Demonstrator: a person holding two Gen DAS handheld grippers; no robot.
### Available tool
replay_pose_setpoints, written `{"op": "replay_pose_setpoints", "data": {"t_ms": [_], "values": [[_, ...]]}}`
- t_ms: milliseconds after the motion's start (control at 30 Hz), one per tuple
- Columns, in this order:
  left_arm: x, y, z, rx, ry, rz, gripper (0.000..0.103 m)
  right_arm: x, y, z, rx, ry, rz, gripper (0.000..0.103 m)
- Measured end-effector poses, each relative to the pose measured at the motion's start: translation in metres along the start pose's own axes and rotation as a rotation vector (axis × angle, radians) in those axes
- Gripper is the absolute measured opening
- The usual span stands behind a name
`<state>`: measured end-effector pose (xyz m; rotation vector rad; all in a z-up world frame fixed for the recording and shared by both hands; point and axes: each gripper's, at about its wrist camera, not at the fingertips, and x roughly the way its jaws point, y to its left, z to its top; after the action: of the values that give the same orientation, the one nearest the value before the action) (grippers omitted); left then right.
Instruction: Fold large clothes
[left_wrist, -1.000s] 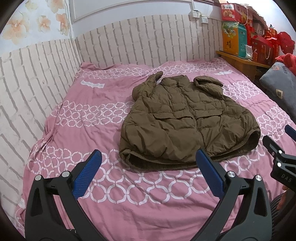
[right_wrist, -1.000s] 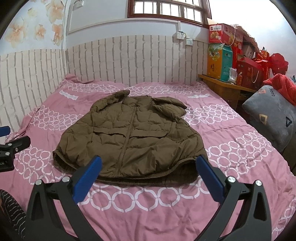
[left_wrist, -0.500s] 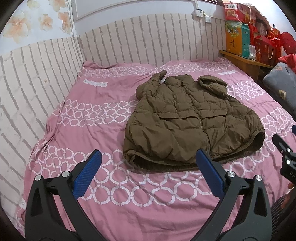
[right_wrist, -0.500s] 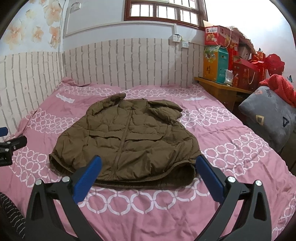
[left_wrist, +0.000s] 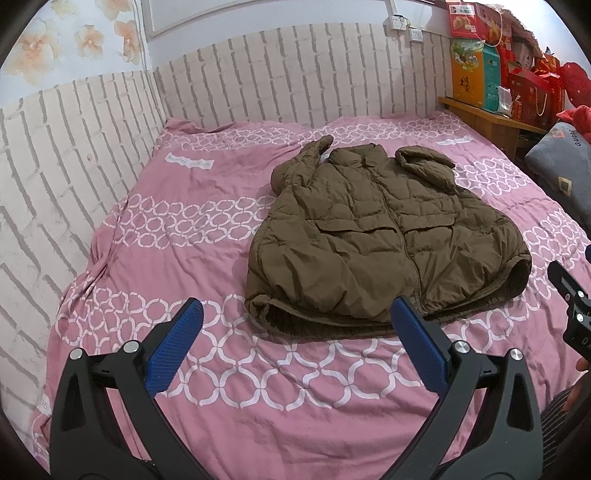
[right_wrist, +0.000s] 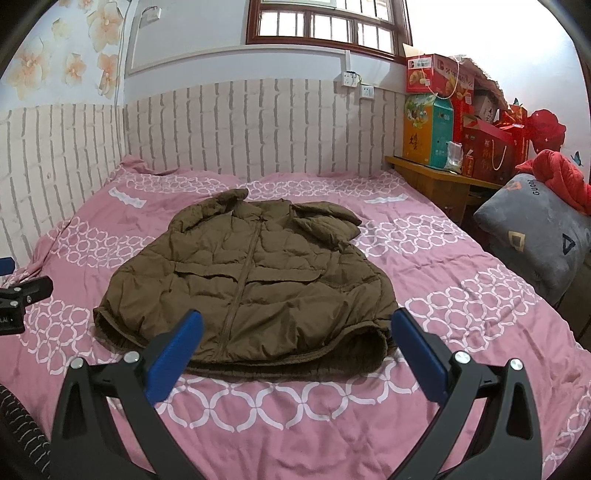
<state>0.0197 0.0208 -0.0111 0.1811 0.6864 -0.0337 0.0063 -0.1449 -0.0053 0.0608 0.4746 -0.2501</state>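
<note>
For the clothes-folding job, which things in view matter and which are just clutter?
Part of the job: brown jacket, bed it lies on, left gripper, right gripper, both open.

Lying about: grey cushion, red cloth, stacked boxes, wooden shelf.

I stood at the foot of a bed (right_wrist: 480, 295) spread with a pink cover printed in bands of white rings. Pale brick-patterned padding (right_wrist: 258, 125) lined the walls on my left and behind the bed, with flowered wallpaper (right_wrist: 85, 44) above it. A wood-framed window (right_wrist: 325, 22) let in daylight. To my right, coloured boxes (right_wrist: 428, 129) sat stacked on a wooden shelf (right_wrist: 436, 177), and a grey cushion (right_wrist: 535, 236) lay under a red blanket (right_wrist: 561, 177).
</note>
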Motion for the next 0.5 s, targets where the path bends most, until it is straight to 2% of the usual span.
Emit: {"op": "replay_pose_setpoints", "data": {"t_ms": [500], "values": [[0.0041, 0.0055, -0.0053, 0.002, 0.007, 0.013, 0.1, 0.005, -0.0015, -0.0048, 0.043, 0.002, 0.054, 0.102]]}}
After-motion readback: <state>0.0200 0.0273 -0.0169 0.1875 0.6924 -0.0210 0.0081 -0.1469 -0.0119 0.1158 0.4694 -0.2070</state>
